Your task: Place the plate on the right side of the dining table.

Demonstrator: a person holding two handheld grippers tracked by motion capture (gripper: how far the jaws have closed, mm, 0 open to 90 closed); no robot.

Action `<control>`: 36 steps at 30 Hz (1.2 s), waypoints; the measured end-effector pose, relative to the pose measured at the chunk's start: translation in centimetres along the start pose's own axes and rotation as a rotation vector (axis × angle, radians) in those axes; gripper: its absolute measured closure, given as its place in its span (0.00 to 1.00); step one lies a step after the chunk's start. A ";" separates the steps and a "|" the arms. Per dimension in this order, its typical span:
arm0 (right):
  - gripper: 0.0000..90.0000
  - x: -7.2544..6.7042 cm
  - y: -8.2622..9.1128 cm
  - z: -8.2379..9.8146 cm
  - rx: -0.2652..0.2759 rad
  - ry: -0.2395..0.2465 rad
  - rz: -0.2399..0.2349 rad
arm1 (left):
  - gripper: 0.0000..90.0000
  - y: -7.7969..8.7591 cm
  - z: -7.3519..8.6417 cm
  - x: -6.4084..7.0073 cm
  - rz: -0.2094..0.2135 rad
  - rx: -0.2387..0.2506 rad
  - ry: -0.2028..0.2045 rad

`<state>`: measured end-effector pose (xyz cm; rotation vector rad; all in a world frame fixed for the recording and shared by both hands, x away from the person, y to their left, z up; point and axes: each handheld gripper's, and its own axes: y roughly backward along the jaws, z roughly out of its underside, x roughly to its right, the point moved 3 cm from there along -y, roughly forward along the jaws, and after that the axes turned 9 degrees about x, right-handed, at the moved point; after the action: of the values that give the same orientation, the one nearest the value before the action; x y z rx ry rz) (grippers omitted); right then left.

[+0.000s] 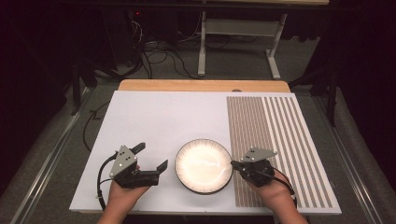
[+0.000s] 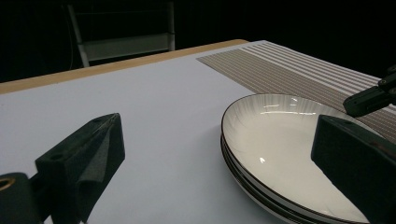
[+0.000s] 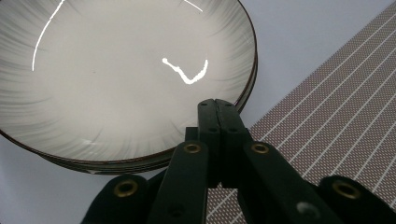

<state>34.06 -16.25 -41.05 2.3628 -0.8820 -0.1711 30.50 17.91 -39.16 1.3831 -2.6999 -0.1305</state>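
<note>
Both grippers flank the stacked plates (image 1: 203, 166) at lower centre: left gripper (image 1: 152, 161) fingers spread wide, right gripper (image 1: 234, 164) fingers pressed together empty, seemingly poised to separate them.

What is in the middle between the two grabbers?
In the high view, a stack of plates sits between the left gripper and the right gripper, whose shut jaws reach over its rim.

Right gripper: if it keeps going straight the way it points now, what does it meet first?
Probably the plates: the right gripper, shut, sits at the stack's rim pointing across the top plate. Its height above that plate is unclear.
</note>
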 end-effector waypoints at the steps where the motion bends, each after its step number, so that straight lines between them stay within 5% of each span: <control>1: 1.00 0.0 0.0 0.0 -0.003 0.002 0.000 | 0.04 0.0 0.0 0.0 0.000 0.000 0.000; 36: 1.00 -1.2 -1.4 -0.5 -0.009 -0.002 -0.045 | 0.04 0.1 -0.1 0.0 -0.001 0.008 0.005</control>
<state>34.03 -14.43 -41.59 2.3754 -0.8277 -0.1948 30.46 17.99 -39.05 1.3842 -2.6986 -0.1166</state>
